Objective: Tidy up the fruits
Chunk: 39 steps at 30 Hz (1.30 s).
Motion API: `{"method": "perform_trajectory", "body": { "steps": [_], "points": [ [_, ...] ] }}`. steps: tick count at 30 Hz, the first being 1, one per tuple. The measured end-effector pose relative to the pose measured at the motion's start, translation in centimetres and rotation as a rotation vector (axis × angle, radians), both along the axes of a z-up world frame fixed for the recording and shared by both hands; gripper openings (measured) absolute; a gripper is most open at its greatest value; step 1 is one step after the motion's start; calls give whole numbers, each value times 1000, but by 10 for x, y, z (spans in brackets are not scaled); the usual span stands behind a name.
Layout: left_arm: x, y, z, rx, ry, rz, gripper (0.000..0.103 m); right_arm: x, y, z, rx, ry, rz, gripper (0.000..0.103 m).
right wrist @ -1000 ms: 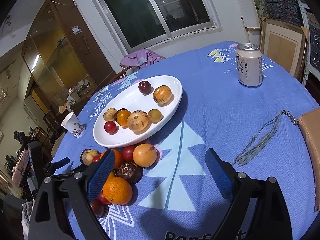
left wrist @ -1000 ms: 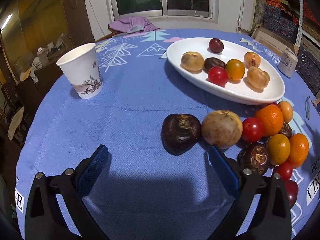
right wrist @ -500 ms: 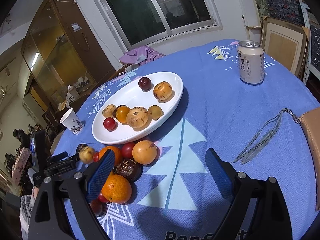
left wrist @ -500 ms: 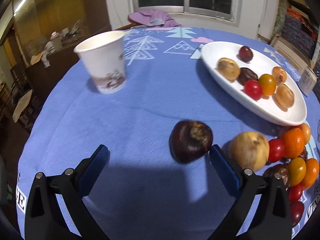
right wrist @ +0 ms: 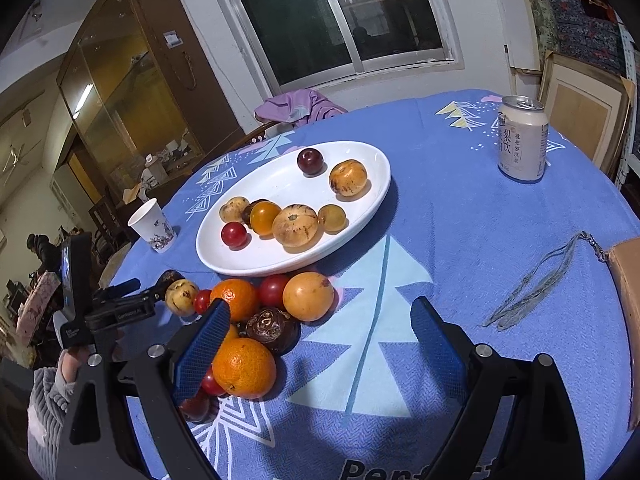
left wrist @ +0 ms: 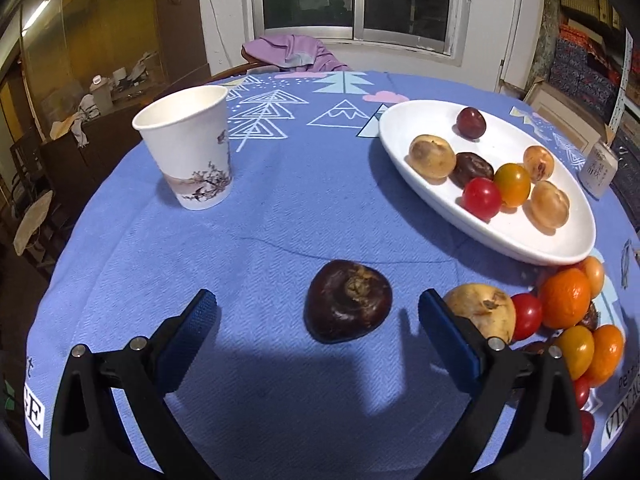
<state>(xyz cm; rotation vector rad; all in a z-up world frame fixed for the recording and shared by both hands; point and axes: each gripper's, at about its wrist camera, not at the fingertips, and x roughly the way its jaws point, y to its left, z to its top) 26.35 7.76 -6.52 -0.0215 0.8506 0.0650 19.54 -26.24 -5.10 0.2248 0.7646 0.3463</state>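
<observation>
A dark brown fruit lies on the blue tablecloth between the fingers of my open left gripper, touching neither. A tan fruit sits just behind the right finger. Beyond it is a pile of oranges, tomatoes and dark fruits. The white oval plate holds several fruits. In the right wrist view, my right gripper is open and empty, hovering near the pile, with an orange by its left finger. The plate lies behind, and the left gripper shows at the left.
A paper cup stands at the back left. A drink can stands at the far right, a grey strap and a cardboard box edge at the right. A person's sleeve holds the left gripper.
My left gripper has swung left and closer, so the dark fruit now sits centred between its fingers, apart from the tan fruit. The right gripper has barely moved.
</observation>
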Motion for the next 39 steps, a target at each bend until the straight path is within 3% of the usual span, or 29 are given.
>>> {"method": "perform_trajectory", "body": {
  "steps": [6,16,21,28,34,39],
  "points": [
    [7,26,-13,-106,67,35,99,-1,1,0,-3,2,3,93],
    [5,12,-9,25,52,43,99,-3,5,2,-9,-15,20,93],
    [9,-2,-11,42,64,-36,78,-9,22,1,-76,-36,94,92],
    [11,-2,-9,-17,44,-84,46,-22,46,-2,-162,-61,189,92],
    [-4,6,-1,-15,6,-42,46,-26,55,-5,-194,-58,224,91],
    [-33,13,24,-50,-72,-15,46,-36,67,-11,-295,-71,262,66]
  ]
}}
